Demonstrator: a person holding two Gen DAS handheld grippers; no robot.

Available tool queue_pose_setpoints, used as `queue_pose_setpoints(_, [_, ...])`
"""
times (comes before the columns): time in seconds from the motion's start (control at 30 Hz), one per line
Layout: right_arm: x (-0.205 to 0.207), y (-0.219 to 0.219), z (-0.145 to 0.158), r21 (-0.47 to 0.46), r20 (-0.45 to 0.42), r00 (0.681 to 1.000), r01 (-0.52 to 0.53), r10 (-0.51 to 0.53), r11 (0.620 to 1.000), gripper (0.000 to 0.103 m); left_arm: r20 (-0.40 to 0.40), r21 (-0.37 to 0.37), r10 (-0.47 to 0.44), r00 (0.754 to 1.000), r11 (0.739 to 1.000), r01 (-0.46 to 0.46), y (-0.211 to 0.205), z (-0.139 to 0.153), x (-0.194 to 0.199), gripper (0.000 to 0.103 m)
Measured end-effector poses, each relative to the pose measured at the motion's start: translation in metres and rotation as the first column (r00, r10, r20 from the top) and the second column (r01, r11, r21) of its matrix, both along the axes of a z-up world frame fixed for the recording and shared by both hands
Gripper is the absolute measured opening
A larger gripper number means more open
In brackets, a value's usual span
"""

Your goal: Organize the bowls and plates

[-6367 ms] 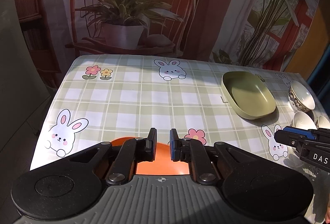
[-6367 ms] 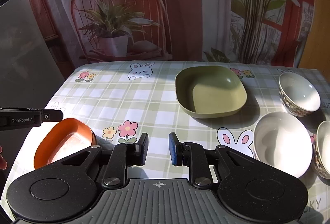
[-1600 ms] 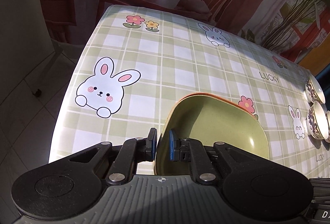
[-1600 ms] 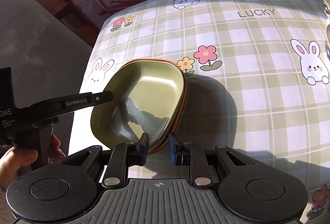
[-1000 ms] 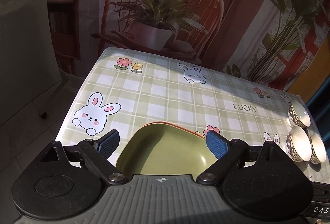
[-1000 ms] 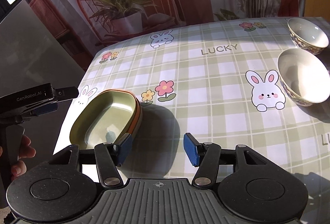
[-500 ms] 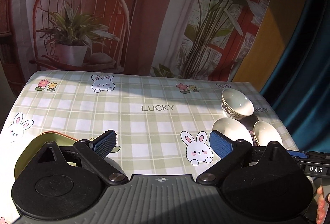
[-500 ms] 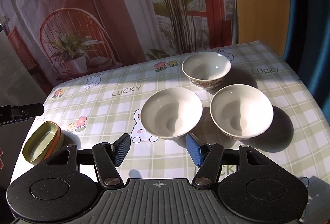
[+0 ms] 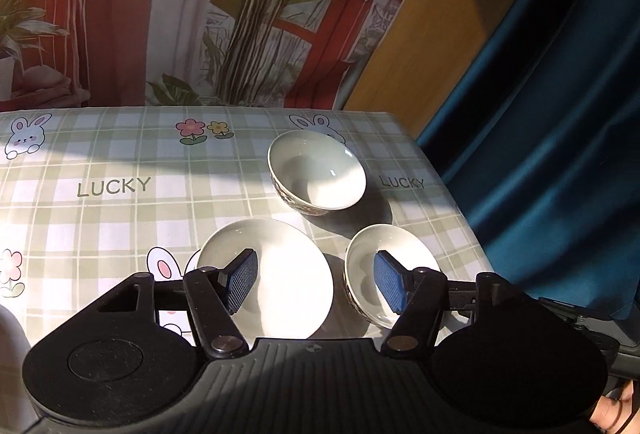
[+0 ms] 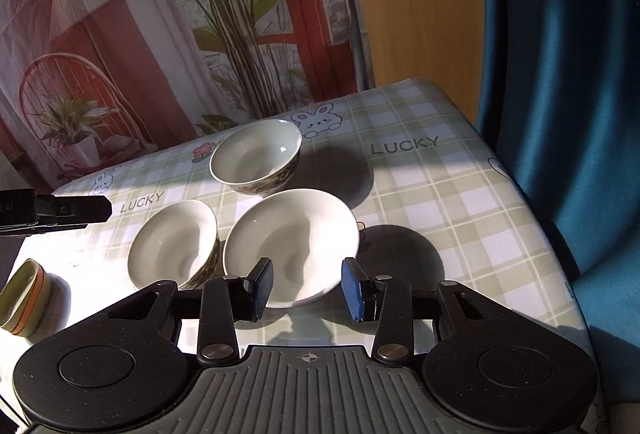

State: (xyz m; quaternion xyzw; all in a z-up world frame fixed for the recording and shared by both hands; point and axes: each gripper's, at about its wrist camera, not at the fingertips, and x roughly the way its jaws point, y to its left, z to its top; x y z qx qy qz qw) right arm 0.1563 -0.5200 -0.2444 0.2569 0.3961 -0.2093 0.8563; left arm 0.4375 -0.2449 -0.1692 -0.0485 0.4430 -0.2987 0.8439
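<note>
Three white patterned bowls stand on the checked tablecloth near its right end. In the left wrist view they are the far bowl (image 9: 317,170), the near left bowl (image 9: 280,274) and the near right bowl (image 9: 368,266). My left gripper (image 9: 314,284) is open and empty, hovering just in front of the two near bowls. In the right wrist view my right gripper (image 10: 307,288) is open and empty, its jaws on either side of the near edge of the closest bowl (image 10: 291,240). The green dish stacked in the orange dish (image 10: 22,292) sits far left.
The table's right edge (image 10: 532,218) drops off beside a blue curtain (image 10: 568,74). A printed backdrop (image 9: 200,14) hangs behind the table. The left gripper's finger (image 10: 56,212) reaches in from the left in the right wrist view.
Both grippers have let go of the stacked dishes, opened, and swung right to the three bowls. The right gripper has come closer to the nearest bowl.
</note>
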Motion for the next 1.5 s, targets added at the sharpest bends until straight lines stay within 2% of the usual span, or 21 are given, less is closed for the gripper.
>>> queue_pose_setpoints(0.1, [0.000,-0.013,-0.012,0.023,-0.007,1.000,0.009,-0.009,1.000,0.031,-0.038,-0.014,-0.025,0.999,1.000,0.025,-0.026,-0.007,0.009,0.057])
queue_pose_setpoints(0.23, [0.001,-0.028,-0.025,0.066,-0.005,0.999,0.036,-0.036,0.997,0.027,-0.103,-0.012,-0.095,0.990,0.995,0.095,-0.052,-0.021,0.021,0.054])
queue_pose_setpoints(0.27, [0.001,-0.031,-0.027,0.075,-0.004,0.999,0.040,-0.040,0.996,0.026,-0.126,-0.012,-0.103,0.987,0.995,0.102,-0.059,-0.026,0.025,0.050])
queue_pose_setpoints(0.4, [0.003,-0.035,-0.035,0.088,-0.004,0.999,0.041,-0.040,0.995,0.018,-0.160,-0.040,-0.090,0.983,0.996,0.085,-0.067,-0.037,0.040,0.050])
queue_pose_setpoints(0.47, [0.003,-0.037,-0.038,0.100,-0.005,0.999,0.045,-0.045,0.994,0.017,-0.159,-0.029,-0.098,0.982,0.995,0.095,-0.071,-0.040,0.043,0.050])
queue_pose_setpoints(0.57, [0.005,-0.038,-0.043,0.132,0.000,0.999,0.053,-0.054,0.990,0.017,-0.123,0.033,-0.130,0.984,0.990,0.135,-0.081,-0.043,0.043,0.050])
queue_pose_setpoints(0.7, [0.008,-0.038,-0.047,0.148,-0.010,0.999,0.054,-0.053,0.988,0.017,-0.116,0.075,-0.165,0.979,0.982,0.174,-0.090,-0.050,0.045,0.050])
queue_pose_setpoints(0.97, [0.013,-0.041,-0.056,0.196,-0.020,0.996,0.085,-0.083,0.977,0.017,-0.116,0.120,-0.227,0.967,0.963,0.241,-0.099,-0.062,0.046,0.049])
queue_pose_setpoints(1.03, [0.014,-0.043,-0.059,0.212,-0.026,0.995,0.097,-0.094,0.972,0.017,-0.121,0.127,-0.242,0.963,0.958,0.257,-0.100,-0.065,0.045,0.041])
queue_pose_setpoints(1.2, [0.020,-0.044,-0.065,0.236,-0.045,0.993,0.116,-0.108,0.965,0.015,-0.095,0.183,-0.276,0.957,0.940,0.289,-0.105,-0.070,0.041,0.033])
queue_pose_setpoints(1.33, [0.028,-0.045,-0.068,0.252,-0.070,0.990,0.138,-0.124,0.958,0.011,-0.107,0.209,-0.279,0.954,0.932,0.296,-0.107,-0.076,0.043,0.023])
queue_pose_setpoints(1.5, [0.035,-0.048,-0.070,0.253,-0.098,0.986,0.154,-0.133,0.955,0.010,-0.101,0.232,-0.279,0.955,0.927,0.296,-0.110,-0.082,0.043,0.020])
